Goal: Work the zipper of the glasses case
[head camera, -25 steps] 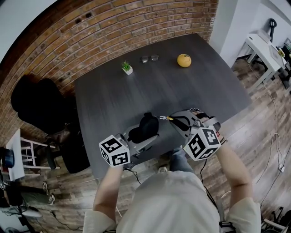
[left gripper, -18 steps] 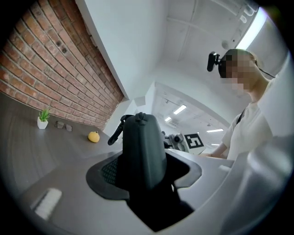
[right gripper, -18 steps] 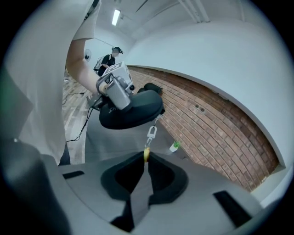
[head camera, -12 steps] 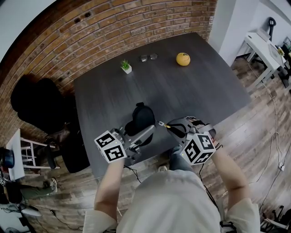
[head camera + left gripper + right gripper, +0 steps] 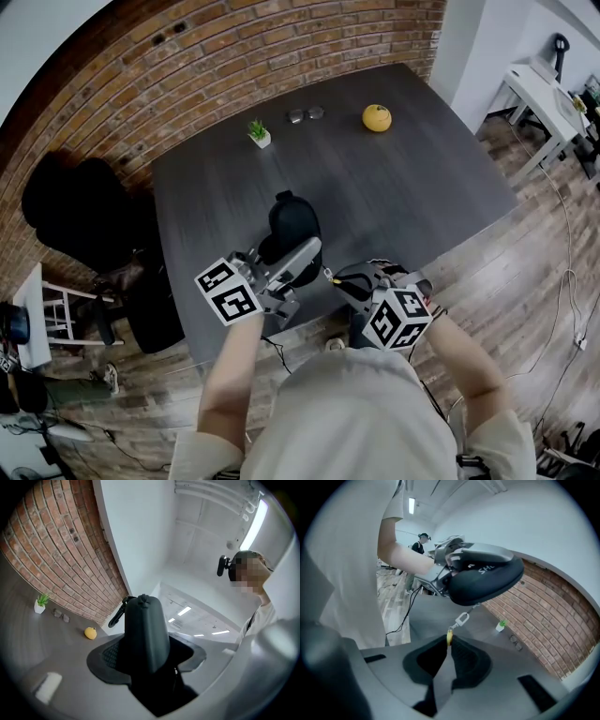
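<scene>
Holding the glasses case (image 5: 291, 230) over the near part of the tabletop (image 5: 403, 187), apparently clear of the surface, with the left tool (image 5: 292, 261) clamped across its near end and its far end pointing toward the brick wall (image 5: 234, 56). Pinching the yellow tab (image 5: 449, 637) of the zipper pull (image 5: 462, 618) in the right tool (image 5: 449, 645), jaws pressed together on it, link drawn taut to the case's edge. Showing the case swung from crosswise a second ago to lengthwise, and the right tool drawn back toward the body, widening the gap between tool and case. Judging from this, probably running the slider along the seam, though not showing how far the seam is parted. Leaving the orange (image 5: 377, 118), small plant (image 5: 260, 135) and pair of glasses (image 5: 307, 115) well apart at the far edge.
</scene>
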